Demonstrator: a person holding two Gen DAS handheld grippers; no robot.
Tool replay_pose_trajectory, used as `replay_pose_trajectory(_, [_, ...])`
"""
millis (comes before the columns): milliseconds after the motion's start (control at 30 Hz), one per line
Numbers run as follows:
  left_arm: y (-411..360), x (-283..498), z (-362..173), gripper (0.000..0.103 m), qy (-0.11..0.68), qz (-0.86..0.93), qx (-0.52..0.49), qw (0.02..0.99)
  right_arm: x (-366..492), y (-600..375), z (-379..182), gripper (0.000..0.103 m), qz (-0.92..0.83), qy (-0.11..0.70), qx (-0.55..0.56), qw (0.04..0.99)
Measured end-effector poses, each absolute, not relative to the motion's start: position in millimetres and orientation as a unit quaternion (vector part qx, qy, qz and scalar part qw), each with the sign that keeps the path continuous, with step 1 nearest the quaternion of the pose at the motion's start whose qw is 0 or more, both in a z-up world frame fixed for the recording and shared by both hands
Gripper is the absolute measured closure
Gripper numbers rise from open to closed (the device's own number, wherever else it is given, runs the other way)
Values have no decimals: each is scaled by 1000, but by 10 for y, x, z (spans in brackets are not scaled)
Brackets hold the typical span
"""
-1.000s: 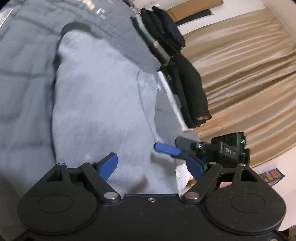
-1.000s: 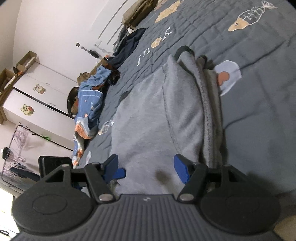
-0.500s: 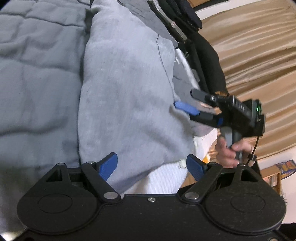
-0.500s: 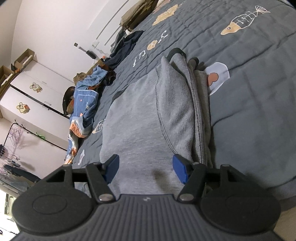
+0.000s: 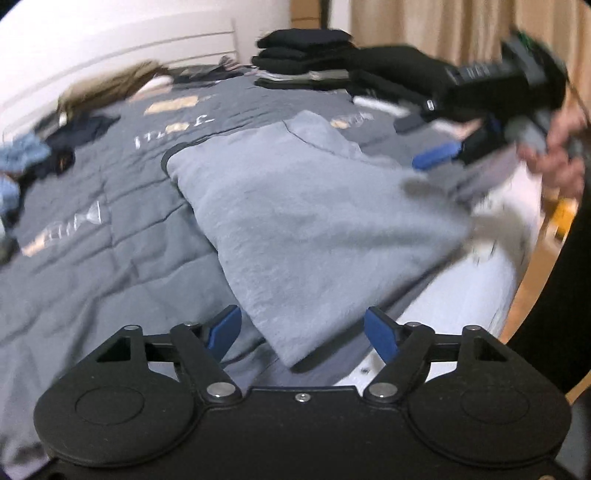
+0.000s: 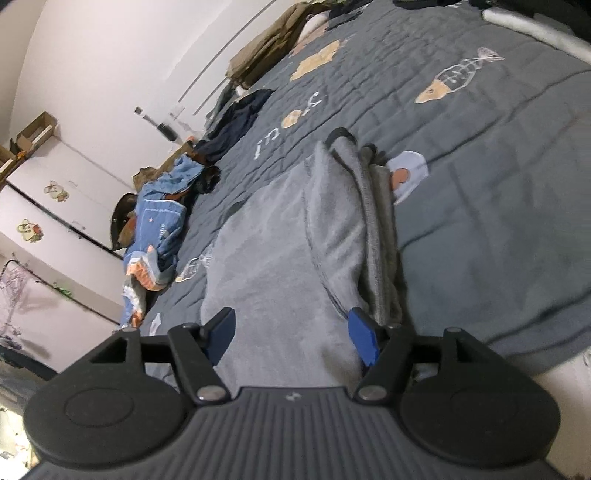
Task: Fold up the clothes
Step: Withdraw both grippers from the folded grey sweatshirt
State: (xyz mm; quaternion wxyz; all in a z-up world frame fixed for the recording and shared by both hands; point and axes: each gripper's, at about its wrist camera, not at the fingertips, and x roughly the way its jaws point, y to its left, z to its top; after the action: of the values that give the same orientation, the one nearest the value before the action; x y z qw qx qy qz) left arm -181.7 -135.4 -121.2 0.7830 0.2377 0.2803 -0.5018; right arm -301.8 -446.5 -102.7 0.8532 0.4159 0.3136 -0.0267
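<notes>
A light grey sweatshirt (image 5: 314, 221) lies folded on the dark grey quilt (image 5: 92, 258), its near corner hanging toward the bed's front edge. My left gripper (image 5: 303, 332) is open and empty, just in front of that corner. The right gripper shows in the left wrist view (image 5: 439, 155), open, over the garment's right side, with a hand behind it. In the right wrist view my right gripper (image 6: 291, 332) is open and empty, low over the sweatshirt (image 6: 280, 251), whose folded layers stack along the right edge.
A stack of folded black clothes (image 5: 306, 55) stands at the far side of the bed. Blue denim clothes (image 6: 159, 221) and dark garments (image 6: 236, 122) lie on the left part of the quilt. Beige curtains (image 5: 424, 22) hang behind. A white cupboard (image 6: 44, 206) stands left.
The left gripper has pulled back and tilted up, from close over the sweatshirt to a view across the whole bed. The right gripper has drawn back slightly. Both stay open.
</notes>
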Motion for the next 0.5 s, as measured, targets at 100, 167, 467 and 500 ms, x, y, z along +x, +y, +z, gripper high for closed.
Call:
replay_pose_trajectory(100, [-1408, -1943, -1293, 38, 243, -499, 291, 779, -3109, -4424, -1053, 36, -35, 313, 421, 851])
replay_pose_trajectory(167, [-1449, -2025, -1348, 44, 220, -500, 323, 772, -3148, -4394, -1046, 36, -36, 308, 422, 852])
replay_pose_trajectory(467, [-1525, -2143, -1496, 71, 171, -491, 387, 762, -3280, -4131, -941, 35, -15, 275, 409, 870])
replay_pose_trajectory(500, [-1520, -2141, -1495, 75, 169, -491, 387, 762, -3276, -4088, -934, 35, -7, 274, 407, 872])
